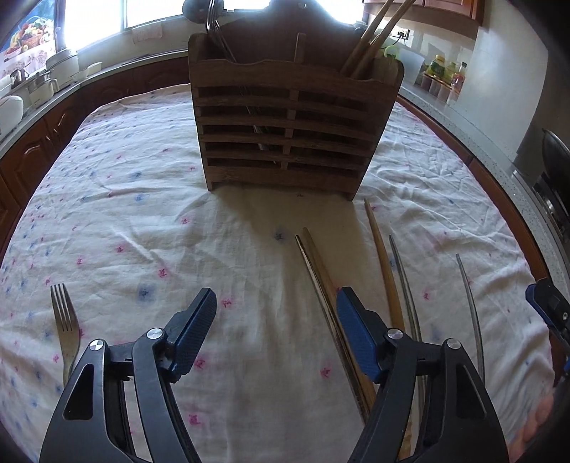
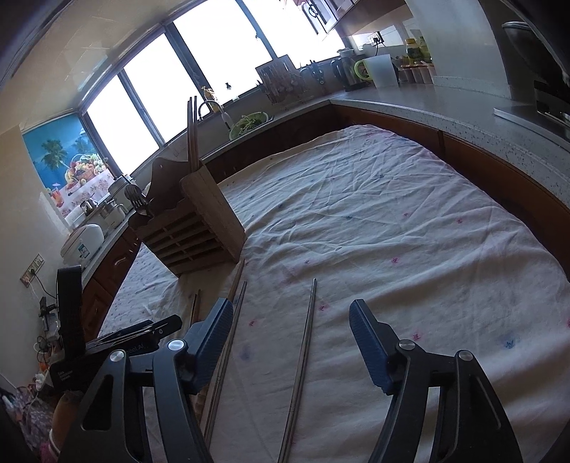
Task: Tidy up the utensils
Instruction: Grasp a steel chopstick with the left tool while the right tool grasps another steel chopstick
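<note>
Surroundings: the wooden utensil holder point(image 1: 292, 124) stood toward the table's far edge on the flowered cloth point(image 1: 142, 213), forks point(image 1: 213, 25) in its left compartment, wooden chopsticks point(image 1: 370, 39) in its right; counters ringed the table.
Loose utensils: a fork point(image 1: 66, 320) lay near your left edge, tines pointing away; wooden chopsticks point(image 1: 383, 263) and metal chopsticks point(image 2: 302, 363) lay lengthwise, tips toward the holder.
Left gripper point(image 1: 276, 317): you held it tilted down over the cloth, jaws apart and empty, a wood-and-metal chopstick pair point(image 1: 320, 277) just under its right finger.
Right gripper point(image 2: 290, 327): your jaws straddled one metal chopstick without pinching it; another point(image 2: 228, 338) lay beside the left finger.
</note>
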The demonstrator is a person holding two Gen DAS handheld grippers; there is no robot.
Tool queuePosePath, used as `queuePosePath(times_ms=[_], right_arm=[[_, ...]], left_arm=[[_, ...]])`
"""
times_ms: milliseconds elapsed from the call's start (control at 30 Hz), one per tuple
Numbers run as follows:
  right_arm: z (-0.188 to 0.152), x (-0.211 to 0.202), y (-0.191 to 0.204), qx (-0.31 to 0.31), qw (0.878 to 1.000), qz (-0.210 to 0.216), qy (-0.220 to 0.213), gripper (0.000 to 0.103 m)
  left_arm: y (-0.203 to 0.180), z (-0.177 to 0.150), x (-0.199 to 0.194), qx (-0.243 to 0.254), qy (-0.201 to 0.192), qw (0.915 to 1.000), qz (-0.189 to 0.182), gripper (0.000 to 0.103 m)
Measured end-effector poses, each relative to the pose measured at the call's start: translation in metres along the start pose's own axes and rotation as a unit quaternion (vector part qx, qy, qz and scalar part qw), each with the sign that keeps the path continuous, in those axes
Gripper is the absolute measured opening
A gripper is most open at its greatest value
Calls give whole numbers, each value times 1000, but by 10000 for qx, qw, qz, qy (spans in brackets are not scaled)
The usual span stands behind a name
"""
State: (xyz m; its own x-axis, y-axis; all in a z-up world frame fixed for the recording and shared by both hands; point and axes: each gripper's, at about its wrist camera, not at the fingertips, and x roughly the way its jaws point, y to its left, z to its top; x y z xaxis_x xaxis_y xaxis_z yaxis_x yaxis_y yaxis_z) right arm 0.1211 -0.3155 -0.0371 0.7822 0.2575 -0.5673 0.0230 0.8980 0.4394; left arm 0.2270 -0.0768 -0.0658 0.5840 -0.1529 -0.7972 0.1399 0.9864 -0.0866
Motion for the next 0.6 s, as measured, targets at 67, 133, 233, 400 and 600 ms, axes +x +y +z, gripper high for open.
queuePosePath(times_ms=[67, 133, 233, 400, 600], right_arm=[[1, 3, -2, 23, 10000, -29, 46, 65], [1, 6, -4, 58, 9999, -30, 88, 64], [2, 11, -4, 55, 9999, -64, 126, 64], [1, 22, 1, 0, 9996, -76, 275, 58], [0, 37, 10, -335, 9975, -290, 554, 44]], left_arm=[[-1, 2, 9, 31, 111, 9999, 70, 64], [0, 2, 12, 31, 97, 9999, 61, 63], [-1, 4, 14, 79, 99, 9999, 53, 63], [-13, 9, 22, 465, 104, 9986, 237, 61], [-8, 0, 11, 762, 145, 9969, -100, 29]])
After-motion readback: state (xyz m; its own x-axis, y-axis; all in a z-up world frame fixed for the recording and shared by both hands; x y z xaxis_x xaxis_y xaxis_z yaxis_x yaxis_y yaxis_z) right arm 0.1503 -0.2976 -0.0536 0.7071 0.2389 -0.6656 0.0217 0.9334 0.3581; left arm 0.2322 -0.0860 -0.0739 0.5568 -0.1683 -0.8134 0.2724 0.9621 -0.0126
